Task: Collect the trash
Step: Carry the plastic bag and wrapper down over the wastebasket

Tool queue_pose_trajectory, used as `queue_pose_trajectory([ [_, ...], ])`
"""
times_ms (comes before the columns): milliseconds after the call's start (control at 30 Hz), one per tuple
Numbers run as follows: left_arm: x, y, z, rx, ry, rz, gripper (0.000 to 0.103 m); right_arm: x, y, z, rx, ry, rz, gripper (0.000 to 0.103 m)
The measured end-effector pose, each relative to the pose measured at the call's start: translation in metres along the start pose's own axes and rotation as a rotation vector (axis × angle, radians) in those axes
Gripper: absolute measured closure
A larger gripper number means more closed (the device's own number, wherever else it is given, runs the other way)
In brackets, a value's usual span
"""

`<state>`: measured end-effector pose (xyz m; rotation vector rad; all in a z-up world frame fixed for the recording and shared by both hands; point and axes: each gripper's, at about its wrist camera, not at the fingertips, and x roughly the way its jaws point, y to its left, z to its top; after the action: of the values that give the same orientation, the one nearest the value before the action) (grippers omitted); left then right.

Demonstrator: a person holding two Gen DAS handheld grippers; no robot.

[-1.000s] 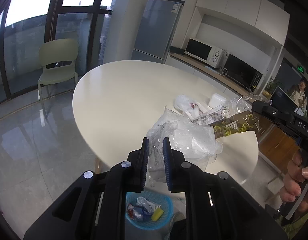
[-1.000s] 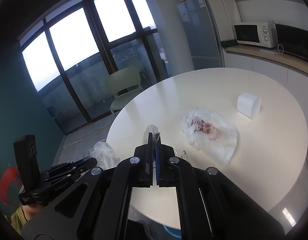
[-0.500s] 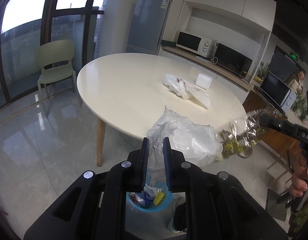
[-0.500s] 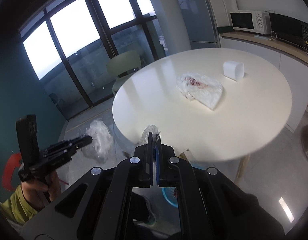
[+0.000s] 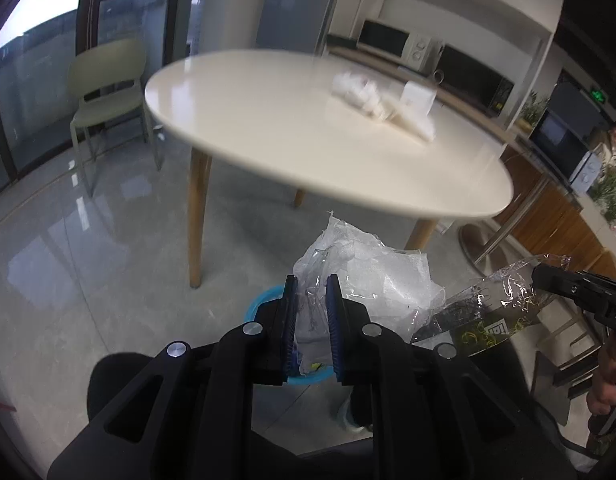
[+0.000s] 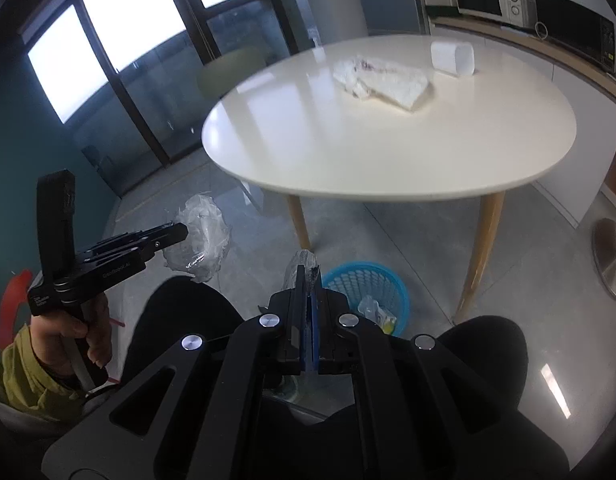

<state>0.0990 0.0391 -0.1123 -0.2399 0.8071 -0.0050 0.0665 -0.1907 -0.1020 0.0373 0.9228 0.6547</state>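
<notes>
Trash in our blue basket (image 6: 366,286) is partly hidden behind our tools. Our left tool (image 5: 311,280) pinches a crumpled clear bag (image 5: 372,276) above the basket. Our right tool (image 6: 307,276) is clamped tight on a clear wrapper (image 5: 492,312) with yellow writing we cannot read. A stained tissue (image 6: 382,78) lies on the desk (image 6: 388,148).

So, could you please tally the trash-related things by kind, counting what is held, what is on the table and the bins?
Plastic wrappers held in the jaws: 2, a crumpled clear bag and a printed clear wrapper
Crumpled paper on the table: 1
White cups on the table: 1
Blue baskets on the floor: 1
Total: 5
</notes>
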Motion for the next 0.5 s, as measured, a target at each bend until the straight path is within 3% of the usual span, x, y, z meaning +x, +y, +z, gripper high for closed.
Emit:
queue_pose_trajectory([
  [500, 0.112, 0.031, -0.037, -0.068, 0.21, 0.068, 0.089, 0.16, -0.049, -0.03, 0.124, 0.221, -0.107, 0.102],
])
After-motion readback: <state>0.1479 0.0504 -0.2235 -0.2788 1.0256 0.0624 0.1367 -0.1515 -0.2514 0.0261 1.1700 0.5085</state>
